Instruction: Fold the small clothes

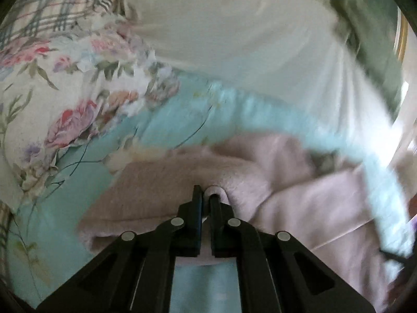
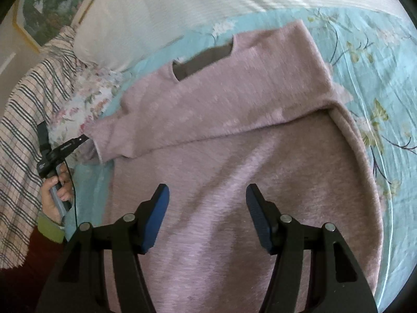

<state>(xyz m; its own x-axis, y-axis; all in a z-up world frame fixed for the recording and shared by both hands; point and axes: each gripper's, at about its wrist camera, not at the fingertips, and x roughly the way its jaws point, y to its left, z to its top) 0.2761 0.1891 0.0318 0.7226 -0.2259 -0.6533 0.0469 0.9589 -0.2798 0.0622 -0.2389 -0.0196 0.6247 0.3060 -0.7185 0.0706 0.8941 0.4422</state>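
Note:
A fuzzy pink sweater lies on the bed with its neckline toward the pillows and one sleeve folded across its chest. In the left wrist view my left gripper is shut on a pinch of the pink sweater. The right wrist view shows that same left gripper at the cuff of the folded sleeve, held by a hand. My right gripper hovers over the sweater's body, open, with nothing between its blue pads.
A light blue floral sheet covers the bed. White pillows lie beyond the neckline, beside a floral pillow and a plaid cloth at the left edge. A framed picture stands at the far left.

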